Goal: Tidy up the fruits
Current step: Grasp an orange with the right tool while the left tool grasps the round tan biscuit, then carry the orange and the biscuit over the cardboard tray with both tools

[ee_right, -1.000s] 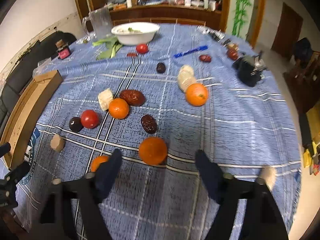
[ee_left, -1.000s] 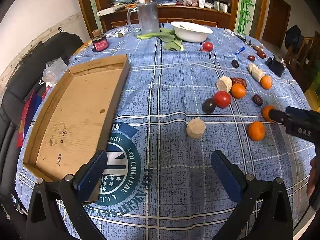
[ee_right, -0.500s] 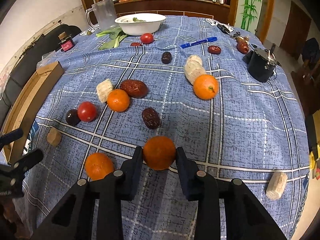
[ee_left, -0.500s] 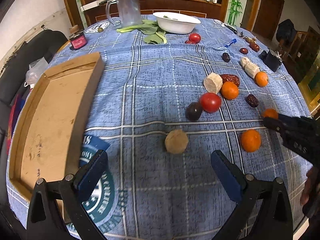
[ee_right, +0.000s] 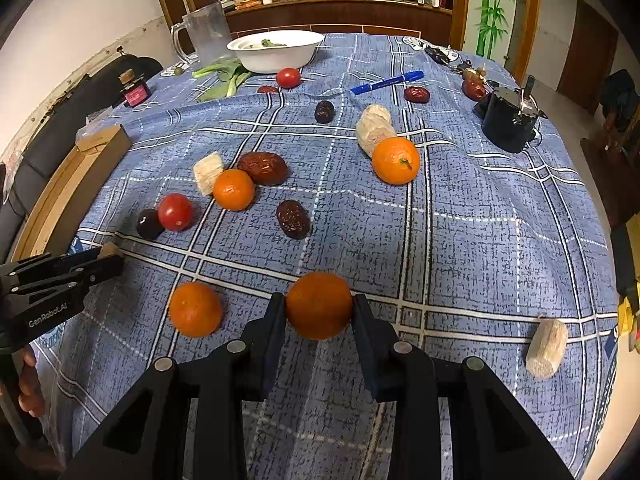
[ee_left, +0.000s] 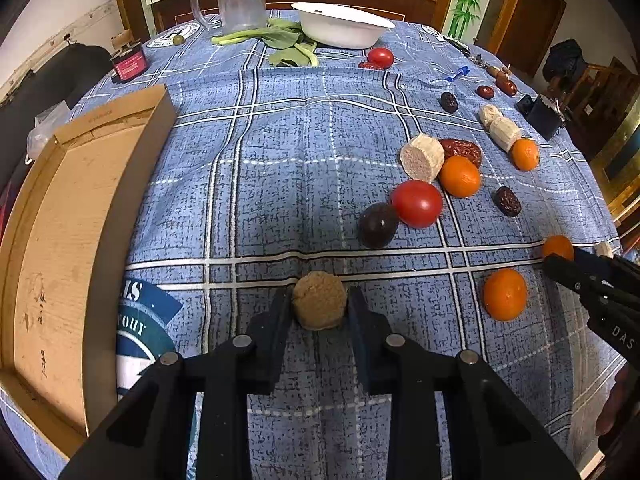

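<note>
On a blue plaid tablecloth [ee_left: 280, 168], the left gripper [ee_left: 319, 304] has just closed its jaws onto a tan round chunk [ee_left: 319, 301], both pads pressing its sides near the table's front edge. The right gripper [ee_right: 319, 308] is clamped narrowly on an orange [ee_right: 319, 305], with a second orange [ee_right: 195, 309] lying just to its left. A cardboard tray [ee_left: 60, 216] sits at the far left. Farther back lie a red tomato [ee_left: 417, 203], a dark plum [ee_left: 377, 225] touching it, and a white bowl [ee_left: 340, 26].
</note>
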`<action>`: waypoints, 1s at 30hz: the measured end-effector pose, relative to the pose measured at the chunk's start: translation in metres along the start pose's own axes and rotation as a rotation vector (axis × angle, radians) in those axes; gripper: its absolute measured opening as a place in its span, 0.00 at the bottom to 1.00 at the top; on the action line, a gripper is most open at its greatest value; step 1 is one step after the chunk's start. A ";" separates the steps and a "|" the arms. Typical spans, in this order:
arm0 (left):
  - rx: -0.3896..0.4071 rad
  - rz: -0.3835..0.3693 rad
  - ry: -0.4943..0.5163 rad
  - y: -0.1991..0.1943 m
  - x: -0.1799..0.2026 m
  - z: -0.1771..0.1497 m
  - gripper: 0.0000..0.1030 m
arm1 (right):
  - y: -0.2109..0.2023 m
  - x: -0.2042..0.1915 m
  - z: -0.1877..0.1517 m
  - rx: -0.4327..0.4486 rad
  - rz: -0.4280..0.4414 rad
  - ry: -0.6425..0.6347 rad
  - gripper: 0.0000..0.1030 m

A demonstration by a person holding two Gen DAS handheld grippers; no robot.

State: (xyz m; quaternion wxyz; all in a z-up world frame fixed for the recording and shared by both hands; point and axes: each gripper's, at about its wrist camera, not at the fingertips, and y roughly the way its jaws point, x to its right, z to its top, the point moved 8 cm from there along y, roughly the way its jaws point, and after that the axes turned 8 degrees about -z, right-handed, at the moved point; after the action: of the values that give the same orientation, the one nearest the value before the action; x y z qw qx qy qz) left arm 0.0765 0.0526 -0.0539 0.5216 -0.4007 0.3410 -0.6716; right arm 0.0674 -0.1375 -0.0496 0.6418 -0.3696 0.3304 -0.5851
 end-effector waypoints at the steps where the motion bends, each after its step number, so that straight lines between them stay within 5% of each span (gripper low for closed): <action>1: 0.004 -0.005 -0.004 -0.003 0.001 -0.001 0.26 | -0.002 0.000 -0.001 0.002 0.004 0.002 0.34; 17: 0.056 -0.111 -0.031 -0.056 0.005 -0.021 0.26 | -0.040 -0.004 -0.014 0.039 -0.025 0.029 0.34; 30: 0.115 -0.112 -0.055 -0.095 -0.026 -0.029 0.27 | -0.047 -0.068 -0.004 0.049 0.027 -0.045 0.35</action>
State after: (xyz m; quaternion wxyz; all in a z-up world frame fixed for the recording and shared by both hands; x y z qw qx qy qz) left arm 0.0135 0.1001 0.0121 0.5146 -0.4070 0.2644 -0.7068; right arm 0.0340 -0.0723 -0.0120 0.6657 -0.3623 0.3063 -0.5760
